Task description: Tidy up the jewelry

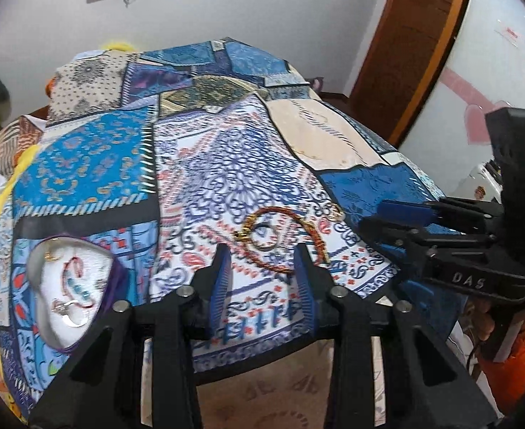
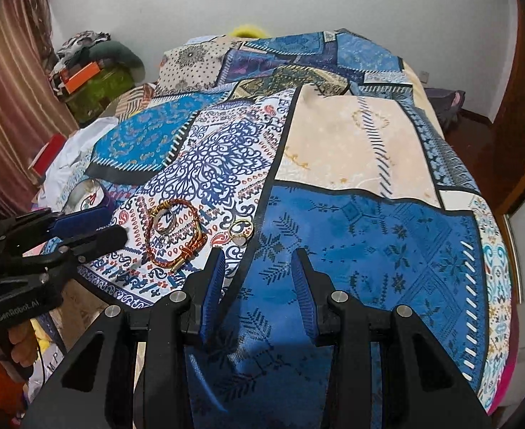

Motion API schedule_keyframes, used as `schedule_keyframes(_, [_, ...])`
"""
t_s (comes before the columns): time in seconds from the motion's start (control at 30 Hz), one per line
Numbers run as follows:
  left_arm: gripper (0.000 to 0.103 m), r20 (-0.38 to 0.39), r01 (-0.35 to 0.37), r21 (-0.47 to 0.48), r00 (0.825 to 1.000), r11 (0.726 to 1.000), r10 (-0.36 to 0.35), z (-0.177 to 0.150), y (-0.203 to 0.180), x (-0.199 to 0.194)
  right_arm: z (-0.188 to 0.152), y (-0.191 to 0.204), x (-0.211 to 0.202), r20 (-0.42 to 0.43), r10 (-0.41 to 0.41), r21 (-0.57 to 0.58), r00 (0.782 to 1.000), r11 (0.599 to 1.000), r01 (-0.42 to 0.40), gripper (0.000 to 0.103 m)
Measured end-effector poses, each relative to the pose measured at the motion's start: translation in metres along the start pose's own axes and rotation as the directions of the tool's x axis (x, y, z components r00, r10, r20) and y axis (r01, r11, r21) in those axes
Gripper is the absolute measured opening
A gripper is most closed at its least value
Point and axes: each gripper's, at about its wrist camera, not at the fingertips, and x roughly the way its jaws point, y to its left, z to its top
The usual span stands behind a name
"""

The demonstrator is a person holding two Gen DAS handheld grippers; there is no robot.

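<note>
A red-and-gold braided bracelet [image 1: 286, 238] lies on the patterned bedspread near its front edge, with a silver ring [image 1: 266, 237] inside its loop. A small gold ring [image 1: 336, 212] lies to its right. My left gripper [image 1: 262, 254] is open and empty, just before the bracelet. My right gripper [image 2: 258, 257] is open and empty over the blue patch, right of the gold ring [image 2: 240, 230]. The bracelet [image 2: 174, 237] and silver ring [image 2: 166, 220] show at left in the right wrist view. A heart-shaped jewelry box [image 1: 71, 282] with a white lining holds several pieces.
The bedspread [image 2: 351, 150] covers a bed that drops off at the front edge to a rug [image 1: 280, 393]. The right gripper [image 1: 387, 218] reaches in from the right in the left view. Clutter [image 2: 90, 71] is piled at the far left, a wooden door [image 1: 412, 46] at right.
</note>
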Motion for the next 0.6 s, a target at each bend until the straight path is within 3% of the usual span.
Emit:
schedule_keyframes(0.13, [0.022, -0.014, 0.026, 0.003, 1.000, 1.000, -0.026, 0.002, -0.003, 0.010, -0.002, 0.005, 0.006, -0.018, 0.008, -0.038, 1.000, 0.999, -0.009, 0.035])
schedule_keyframes(0.5, [0.022, -0.040, 0.044, -0.031, 0.998, 0.999, -0.045, 0.007, 0.003, 0.025, 0.003, 0.012, 0.016, -0.004, 0.039, -0.072, 0.999, 0.997, -0.039, 0.035])
schedule_keyframes(0.6, [0.022, -0.042, 0.053, -0.037, 0.998, 0.998, -0.055, 0.009, 0.005, 0.028, 0.005, 0.015, 0.019, 0.001, 0.036, -0.080, 0.999, 0.996, -0.035, 0.031])
